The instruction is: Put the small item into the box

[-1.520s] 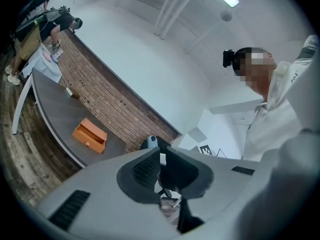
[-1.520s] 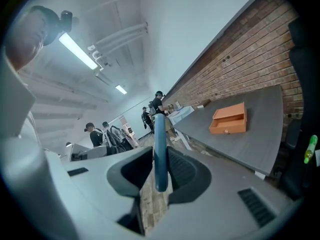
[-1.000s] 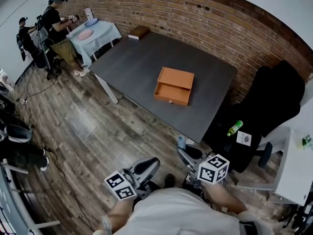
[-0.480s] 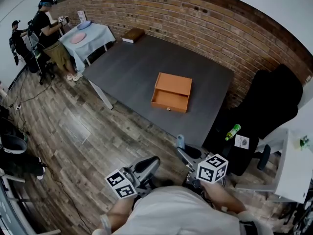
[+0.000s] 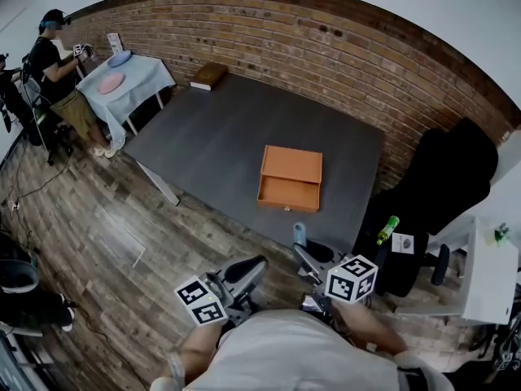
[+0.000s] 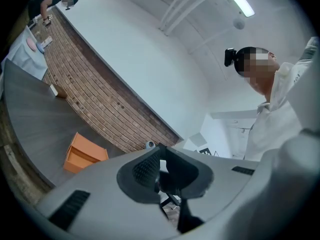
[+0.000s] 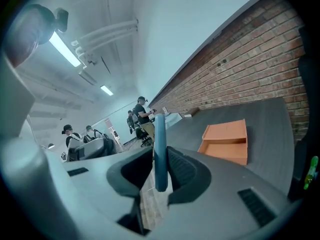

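An orange box (image 5: 291,177) with its drawer pulled open lies on the dark grey table (image 5: 220,129); it also shows in the left gripper view (image 6: 82,153) and the right gripper view (image 7: 227,140). My right gripper (image 5: 303,252) is shut on a small blue item (image 5: 300,235), held off the table's near edge, short of the box. In its own view the blue item (image 7: 160,149) stands edge-on between the pads. My left gripper (image 5: 248,269) hangs beside it over the floor, jaws together with nothing in them.
A black chair (image 5: 444,186) stands right of the table, with a green bottle (image 5: 387,229) beside it. A brown block (image 5: 209,76) lies at the table's far corner. A person (image 5: 53,63) stands by a light blue table (image 5: 122,84) at the far left. Wooden floor lies below.
The view has shifted: the box and table sit lower and nearer in the head view, the people further left. Both grippers keep their places and their grip.
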The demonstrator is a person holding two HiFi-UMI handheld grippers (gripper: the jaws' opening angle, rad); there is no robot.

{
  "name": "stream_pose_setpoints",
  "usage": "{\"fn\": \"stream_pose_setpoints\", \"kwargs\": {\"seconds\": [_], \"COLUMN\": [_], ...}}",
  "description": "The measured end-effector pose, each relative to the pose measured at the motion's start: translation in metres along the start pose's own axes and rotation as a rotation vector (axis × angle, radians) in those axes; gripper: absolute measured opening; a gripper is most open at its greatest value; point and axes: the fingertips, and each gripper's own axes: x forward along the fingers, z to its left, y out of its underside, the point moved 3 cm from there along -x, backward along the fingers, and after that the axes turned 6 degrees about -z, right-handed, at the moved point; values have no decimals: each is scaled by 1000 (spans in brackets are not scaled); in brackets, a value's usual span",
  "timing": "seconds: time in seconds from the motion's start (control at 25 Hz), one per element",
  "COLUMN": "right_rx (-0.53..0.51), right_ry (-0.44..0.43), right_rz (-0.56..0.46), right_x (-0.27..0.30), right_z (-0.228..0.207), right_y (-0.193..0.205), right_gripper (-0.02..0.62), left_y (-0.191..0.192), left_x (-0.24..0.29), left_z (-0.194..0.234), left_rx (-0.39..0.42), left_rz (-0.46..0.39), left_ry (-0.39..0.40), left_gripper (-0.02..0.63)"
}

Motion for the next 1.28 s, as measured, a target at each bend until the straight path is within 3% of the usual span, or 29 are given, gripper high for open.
{"fn": "stream_pose_setpoints", "kwargs": {"seconds": [0.44,0.76,1.28], "right_rx": [17,17,14], "right_ry": [121,183,154], "right_rz": [-19,-25,-1], "right_x": [61,76,89], "right_z": [1,1,-28], "right_y": [-8,-9,-18], "right_gripper": [100,100,100], "left_y": [-41,-50,-50], "left_x": [-15,-19,3], "left_z": [62,85,105], "left_rx": [-53,-79,-74], "left_rz": [74,109,93], "left_ry": [72,107,53], "left_gripper": [43,43,43]}}
